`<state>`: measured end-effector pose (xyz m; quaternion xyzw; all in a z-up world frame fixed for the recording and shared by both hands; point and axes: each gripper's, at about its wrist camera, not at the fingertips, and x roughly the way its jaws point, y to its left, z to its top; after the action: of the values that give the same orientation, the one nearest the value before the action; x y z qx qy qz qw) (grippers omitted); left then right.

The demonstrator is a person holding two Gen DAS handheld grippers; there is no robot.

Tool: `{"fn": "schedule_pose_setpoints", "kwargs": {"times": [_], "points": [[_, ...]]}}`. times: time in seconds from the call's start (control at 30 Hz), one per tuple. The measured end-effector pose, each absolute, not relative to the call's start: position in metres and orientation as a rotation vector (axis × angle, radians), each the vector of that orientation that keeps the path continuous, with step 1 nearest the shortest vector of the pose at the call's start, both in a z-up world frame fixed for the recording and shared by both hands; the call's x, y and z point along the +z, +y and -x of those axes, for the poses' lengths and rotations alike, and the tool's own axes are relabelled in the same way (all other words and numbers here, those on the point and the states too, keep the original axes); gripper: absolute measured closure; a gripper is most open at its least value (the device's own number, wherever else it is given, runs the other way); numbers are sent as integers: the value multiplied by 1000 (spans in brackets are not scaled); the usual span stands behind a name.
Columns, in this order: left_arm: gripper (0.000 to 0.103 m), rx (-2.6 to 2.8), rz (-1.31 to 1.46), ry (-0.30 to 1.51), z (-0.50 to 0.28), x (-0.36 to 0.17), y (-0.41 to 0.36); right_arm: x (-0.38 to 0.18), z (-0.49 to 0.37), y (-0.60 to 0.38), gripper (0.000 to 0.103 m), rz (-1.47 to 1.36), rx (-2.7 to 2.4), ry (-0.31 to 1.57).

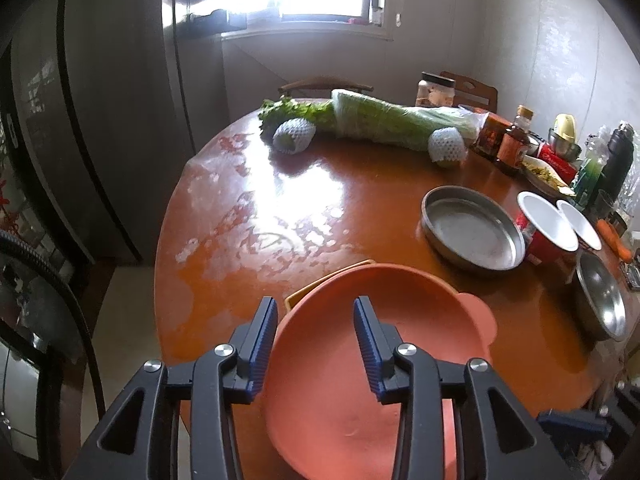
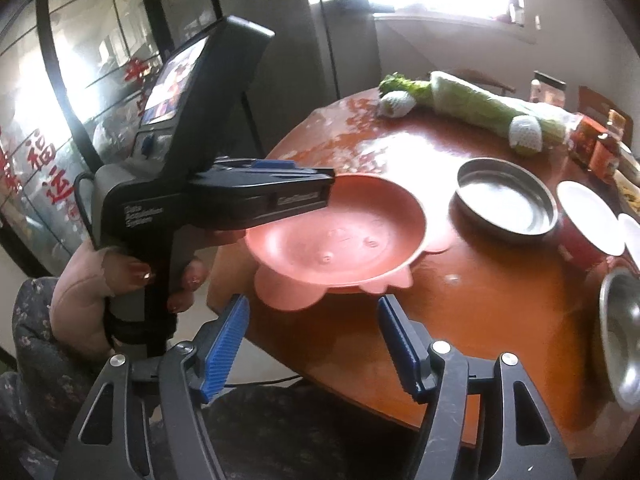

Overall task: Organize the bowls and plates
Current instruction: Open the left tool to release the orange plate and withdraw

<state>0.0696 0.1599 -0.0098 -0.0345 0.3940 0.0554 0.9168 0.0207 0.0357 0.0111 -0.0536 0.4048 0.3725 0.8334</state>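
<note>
Jaws of the left gripper (image 1: 315,312) are straddling the rim of a salmon-pink plastic plate with scalloped ears (image 1: 360,360), pads not visibly pressing. Right gripper (image 2: 314,314) is hanging open and empty, just short of that plate over the round reddish-brown wooden table (image 2: 460,320).

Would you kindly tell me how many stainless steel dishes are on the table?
2: a flat pan mid-table beside the red cups, a bowl at the right edge. Clutter may hide more.
</note>
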Motion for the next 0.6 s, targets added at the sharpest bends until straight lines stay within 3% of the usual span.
{"fn": "schedule_pose_setpoints", "kwargs": {"times": [0.17, 0.6], "points": [[57, 104, 34, 792, -68, 7, 141, 21, -26, 10, 33, 74, 723, 824], [55, 55, -38, 772, -70, 34, 87, 43, -40, -66, 29, -74, 572, 748]]}}
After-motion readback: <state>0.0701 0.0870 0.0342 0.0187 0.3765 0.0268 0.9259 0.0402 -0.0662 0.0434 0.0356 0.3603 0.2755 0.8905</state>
